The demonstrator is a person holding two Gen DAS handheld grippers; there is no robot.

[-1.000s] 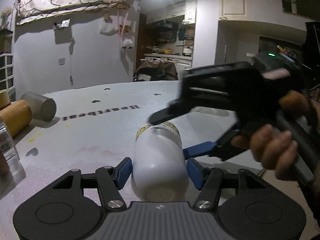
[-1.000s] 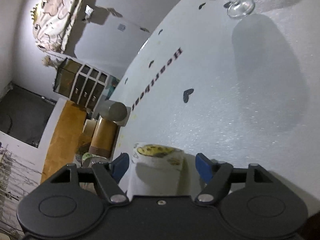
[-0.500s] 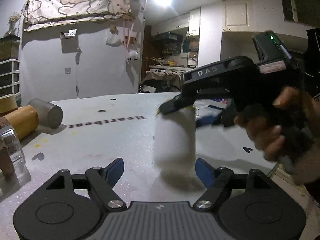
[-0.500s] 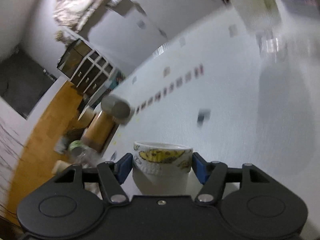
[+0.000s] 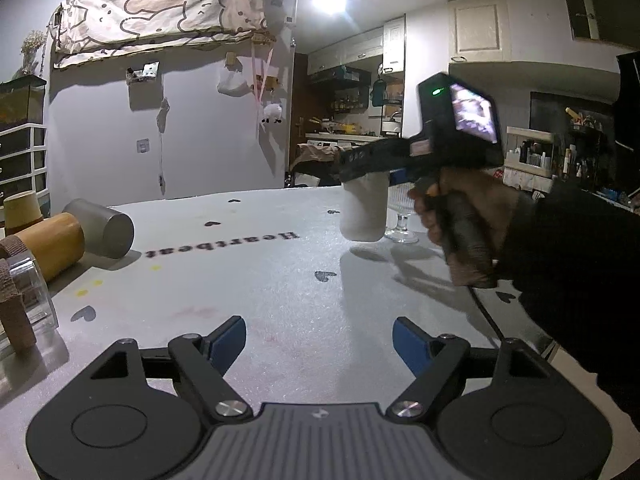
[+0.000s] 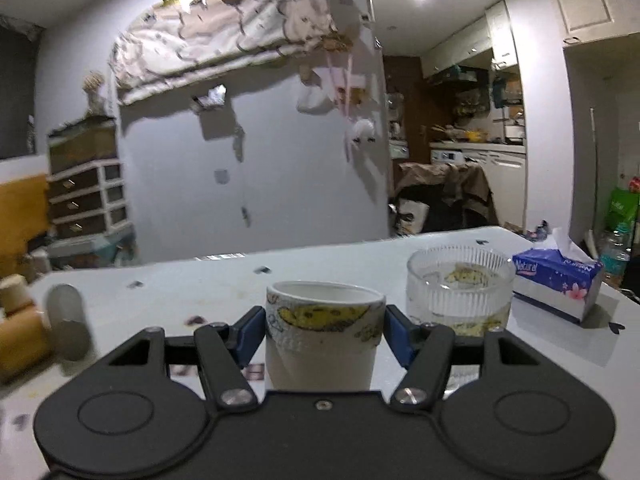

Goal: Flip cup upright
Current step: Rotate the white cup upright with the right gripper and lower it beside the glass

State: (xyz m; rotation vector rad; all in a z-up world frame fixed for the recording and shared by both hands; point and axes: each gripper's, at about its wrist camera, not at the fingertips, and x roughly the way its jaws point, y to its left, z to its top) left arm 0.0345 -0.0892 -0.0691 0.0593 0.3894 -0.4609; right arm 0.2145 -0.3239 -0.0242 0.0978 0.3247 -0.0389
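The cup stands upright, mouth up and long axis vertical, pinched between the right gripper pads just above the table, beside the glass. The left gripper is spread wide, holding nothing.

Cup upright between right gripper's jaws, glass bowl just right.

left hand-held gripper: jaws wide apart | right hand-held gripper: clamped, level
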